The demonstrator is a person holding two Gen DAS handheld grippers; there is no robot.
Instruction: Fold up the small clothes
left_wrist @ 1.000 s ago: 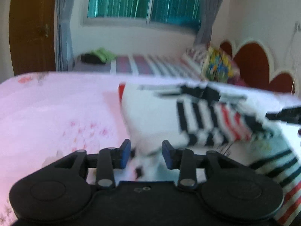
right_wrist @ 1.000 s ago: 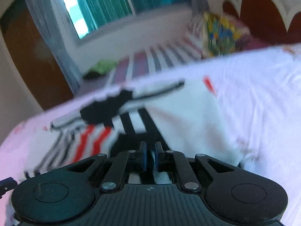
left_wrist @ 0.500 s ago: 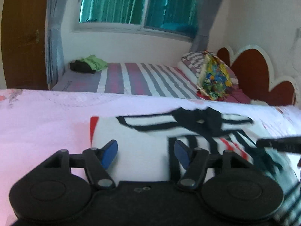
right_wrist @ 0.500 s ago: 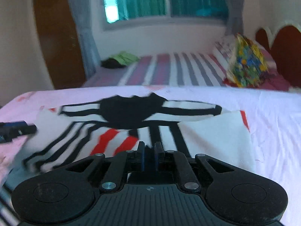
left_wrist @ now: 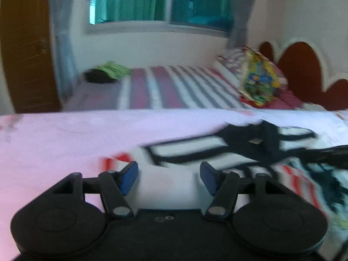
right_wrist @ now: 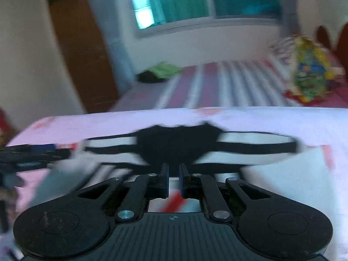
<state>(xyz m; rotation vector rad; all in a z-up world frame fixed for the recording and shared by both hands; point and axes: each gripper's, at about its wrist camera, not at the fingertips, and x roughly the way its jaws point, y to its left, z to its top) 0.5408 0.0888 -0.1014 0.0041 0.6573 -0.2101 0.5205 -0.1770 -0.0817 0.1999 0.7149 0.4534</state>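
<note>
Your left hand-held gripper (left_wrist: 169, 175) has just released the striped shirt (left_wrist: 217, 150); the right hand-held gripper (right_wrist: 173, 179), nearer its collar, stays clenched, apparently empty.

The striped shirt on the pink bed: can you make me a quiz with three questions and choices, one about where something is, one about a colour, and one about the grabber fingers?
1. Where does the striped shirt lie?
A. on the pink bedsheet
B. on the floor
C. on the window sill

2. What colour is the big patch in the middle of the shirt's top edge?
A. yellow
B. black
C. green

3. How do the left gripper fingers stand?
A. shut tight
B. spread apart with nothing pinched
C. broken off

Answers:
1 A, the shirt is spread flat on the pink sheet in both views.
2 B, the patch is black, with black stripes running off each side.
3 B, the blue pads stand wide apart over the cloth.
</note>
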